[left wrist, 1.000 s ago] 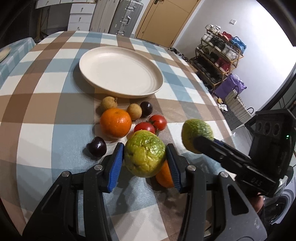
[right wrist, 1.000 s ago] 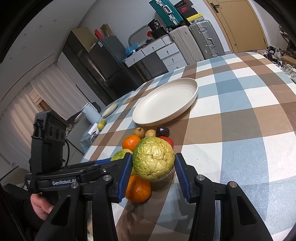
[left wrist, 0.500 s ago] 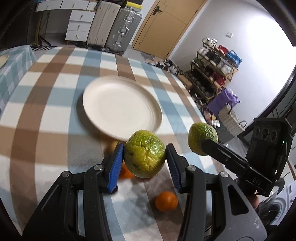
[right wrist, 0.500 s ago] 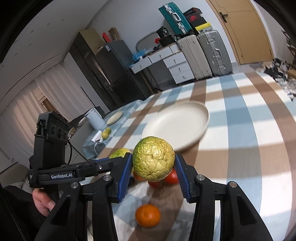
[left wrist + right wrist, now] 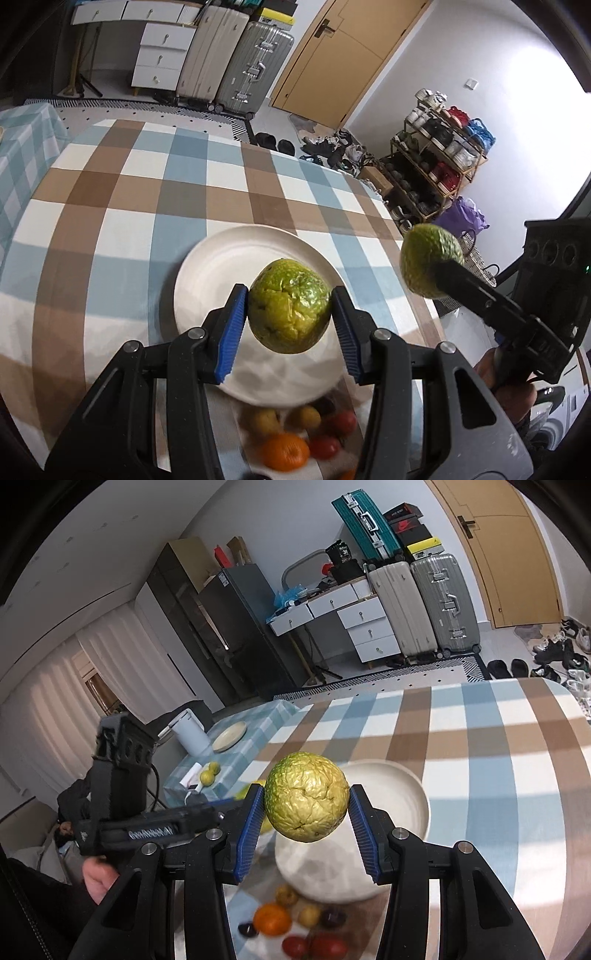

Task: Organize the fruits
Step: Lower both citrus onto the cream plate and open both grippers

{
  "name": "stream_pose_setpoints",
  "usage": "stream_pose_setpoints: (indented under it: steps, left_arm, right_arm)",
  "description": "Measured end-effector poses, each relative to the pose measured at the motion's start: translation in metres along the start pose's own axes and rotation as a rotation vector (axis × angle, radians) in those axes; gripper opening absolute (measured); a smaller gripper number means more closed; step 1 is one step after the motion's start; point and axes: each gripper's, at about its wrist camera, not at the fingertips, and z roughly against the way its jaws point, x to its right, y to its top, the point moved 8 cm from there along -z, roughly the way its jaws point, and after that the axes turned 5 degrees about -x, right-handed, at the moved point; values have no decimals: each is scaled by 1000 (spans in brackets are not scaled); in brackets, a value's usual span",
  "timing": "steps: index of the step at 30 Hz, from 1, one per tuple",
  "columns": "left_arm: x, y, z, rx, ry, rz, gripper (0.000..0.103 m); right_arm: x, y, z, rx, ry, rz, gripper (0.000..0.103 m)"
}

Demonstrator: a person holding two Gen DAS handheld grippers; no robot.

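Each hand is carrying one fruit clear of the checked tablecloth (image 5: 110, 206), and both fruits are hanging over or beside the cream plate (image 5: 207, 273), which is serving here as the reference point and, by my reading, as the intended collecting place. The left gripper (image 5: 290, 317) is pinching a green fruit (image 5: 290, 312) across its widest part between the blue pads (image 5: 232, 332), jaws partly apart and pressing on both flanks; gripping at the middle is probably what is keeping a round body from rolling out. This fruit is sitting directly above the near half of the plate. The right gripper (image 5: 306, 812) is clamping a second green fruit (image 5: 306, 797) in the same manner, jaws likewise part-way open around it, and it is hanging above the plate's left rim as its own camera sees it. Both fruits are looking rough and wrinkled, yellow-green with a dull sheen, the rind creased as though drying. The remaining small fruits (image 5: 295, 923), an orange, red tomatoes, dark plums and tan round ones, are lying on the cloth just on the near side of the plate, blurred. The plate itself is holding nothing.
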Motion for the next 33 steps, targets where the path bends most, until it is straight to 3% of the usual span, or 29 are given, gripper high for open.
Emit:
stream_pose_setpoints:
  steps: [7,15,24,33]
  left_arm:
    - [-23,14,-57,-56,29,3,43]
    - [-39,10,-104,-109,45,-4,43]
    - [-38,16,-119,-102,43,-17,43]
    - [-37,18,-110,-70,67,-20,46]
  right_arm:
    - [24,23,-56,-82,4,-30,47]
    - [62,10,-113,-207,-11,-99,47]
    - [82,2,-135,-247,-50,-129,48]
    - [87,7,-134,-205,-56,-163,50]
